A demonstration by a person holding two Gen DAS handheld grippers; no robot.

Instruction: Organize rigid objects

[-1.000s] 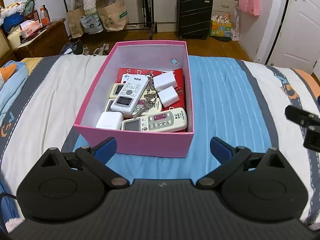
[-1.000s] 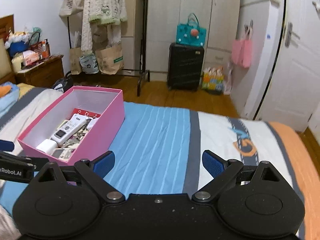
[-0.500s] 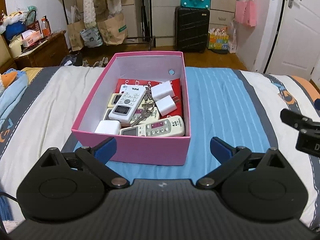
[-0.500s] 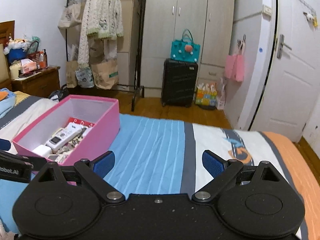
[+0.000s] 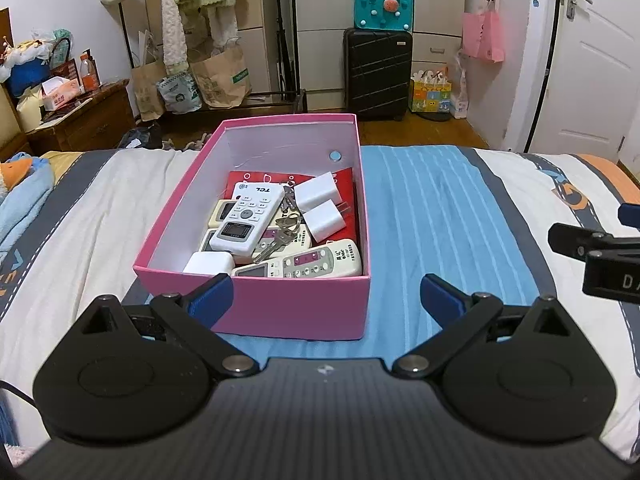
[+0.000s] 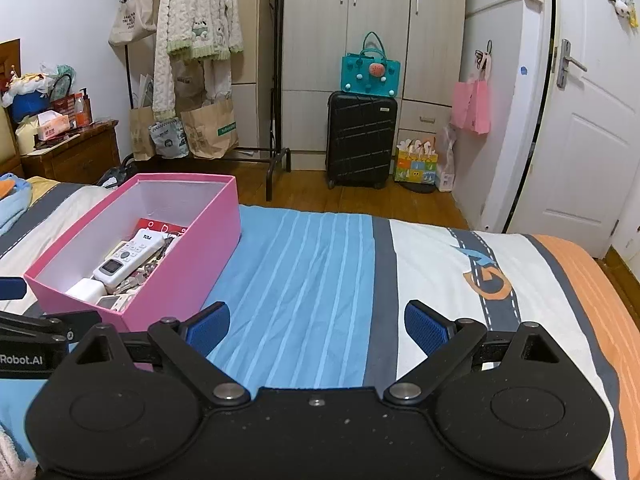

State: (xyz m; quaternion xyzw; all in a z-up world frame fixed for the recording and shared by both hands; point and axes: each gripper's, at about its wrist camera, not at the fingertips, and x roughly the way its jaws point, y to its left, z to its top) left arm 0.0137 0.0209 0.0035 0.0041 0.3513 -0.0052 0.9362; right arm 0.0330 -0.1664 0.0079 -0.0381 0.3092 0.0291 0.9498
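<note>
Sitting lengthwise on the striped bed [image 5: 440, 208], the pink box [image 5: 280, 308] runs its long axis away from the left gripper [image 5: 326, 294], whose jaws are apart and empty.
Inside lie a TCL remote [image 5: 246, 216] pointing away, keys [image 5: 280, 236], white chargers [image 5: 326, 220] and a beige remote [image 5: 304, 264] crosswise; only the right wrist view shows the right gripper [image 6: 316, 328] gaping over blue stripes.

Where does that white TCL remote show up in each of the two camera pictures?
Left wrist view: the TCL remote lies mid-picture, on top of the pile in the pink box.
Right wrist view: the same remote sits at the left, inside the box.
Shared landmark: the black suitcase against the far wardrobe.
</note>
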